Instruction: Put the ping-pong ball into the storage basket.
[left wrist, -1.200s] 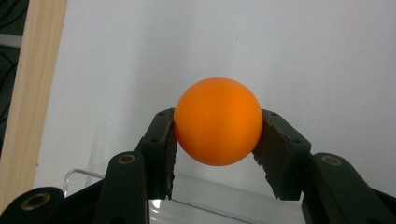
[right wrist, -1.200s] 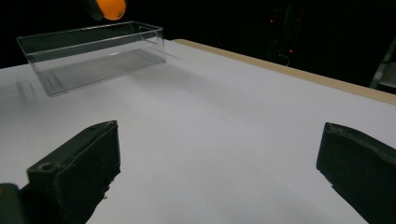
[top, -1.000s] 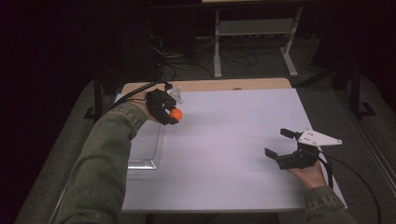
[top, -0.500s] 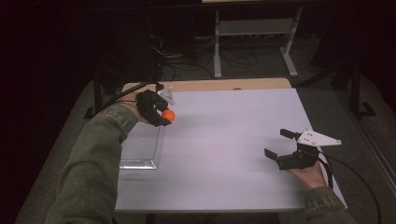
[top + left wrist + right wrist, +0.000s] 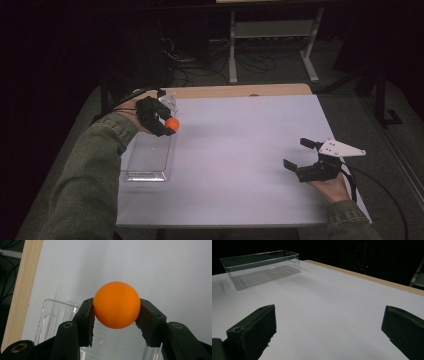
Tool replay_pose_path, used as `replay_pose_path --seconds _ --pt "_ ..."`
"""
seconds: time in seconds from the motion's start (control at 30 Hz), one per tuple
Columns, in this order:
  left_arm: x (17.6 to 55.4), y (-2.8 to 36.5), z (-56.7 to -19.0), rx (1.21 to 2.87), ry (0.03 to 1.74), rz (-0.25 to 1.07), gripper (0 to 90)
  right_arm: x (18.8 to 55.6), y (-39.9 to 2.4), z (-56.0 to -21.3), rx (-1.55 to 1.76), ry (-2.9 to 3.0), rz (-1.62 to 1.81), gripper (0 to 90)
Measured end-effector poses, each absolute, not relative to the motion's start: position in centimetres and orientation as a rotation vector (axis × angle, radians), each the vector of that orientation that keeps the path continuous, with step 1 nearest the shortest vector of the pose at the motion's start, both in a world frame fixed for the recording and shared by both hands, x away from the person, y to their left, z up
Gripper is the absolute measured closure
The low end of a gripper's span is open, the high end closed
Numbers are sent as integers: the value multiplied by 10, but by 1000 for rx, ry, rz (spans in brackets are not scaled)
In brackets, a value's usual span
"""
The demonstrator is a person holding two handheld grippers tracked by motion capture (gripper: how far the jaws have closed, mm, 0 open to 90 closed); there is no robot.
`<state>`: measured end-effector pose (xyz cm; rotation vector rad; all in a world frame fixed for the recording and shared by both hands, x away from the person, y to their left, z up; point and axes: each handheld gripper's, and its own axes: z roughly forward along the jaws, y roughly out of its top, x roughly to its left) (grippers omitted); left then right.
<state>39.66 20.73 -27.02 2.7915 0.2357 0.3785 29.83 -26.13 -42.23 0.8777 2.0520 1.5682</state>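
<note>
Above the far end of the clear plastic tray [image 5: 148,159], near the table's left edge in the high view, the left gripper [image 5: 167,126] holds an orange ball [image 5: 172,123]. Left gripper view: both pads clamp the ball [image 5: 116,304] at its widest girth; its underside and the rear of its sides are hidden by the jaws, and the tray's [image 5: 52,315] near part is cut off by the lower frame edge. The tray's transparent walls are hard to trace against the white table top [image 5: 240,150]; only rim highlights mark them. The person's green sleeve [image 5: 95,170] covers the table's near-left corner and part of the tray's left wall. At the near-right of the table the right gripper [image 5: 296,154] lies low over the surface, jaws spread wide with nothing between them; right gripper view shows bare white surface between its pads [image 5: 259,325] and the tray [image 5: 262,267] well apart at upper left. Open surface lies between the two grippers. A wooden strip [image 5: 240,90] borders the far edge; beyond it the room is too dark to make out.
</note>
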Motion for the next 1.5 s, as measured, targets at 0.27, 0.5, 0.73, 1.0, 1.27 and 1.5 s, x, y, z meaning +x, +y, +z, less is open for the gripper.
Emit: replay_pose_path --seconds 0.27,0.5,0.73,1.0,1.27,1.5 --pt "393 216 -267 2807 251 356 501 298 -261 -422 879 2053 1566 0" --pt "391 221 -266 2820 256 315 501 298 -261 -423 878 2054 1566 0" --pt "390 224 -266 2840 268 302 501 298 -261 -423 878 2053 1570 0" --pt "385 232 -264 2862 285 288 501 298 -261 -422 877 2052 1570 0" --pt "383 236 -266 2888 297 262 500 299 -260 -423 876 2058 1565 0" --pt "383 238 -269 2911 319 240 500 299 -261 -423 877 2059 1564 0"
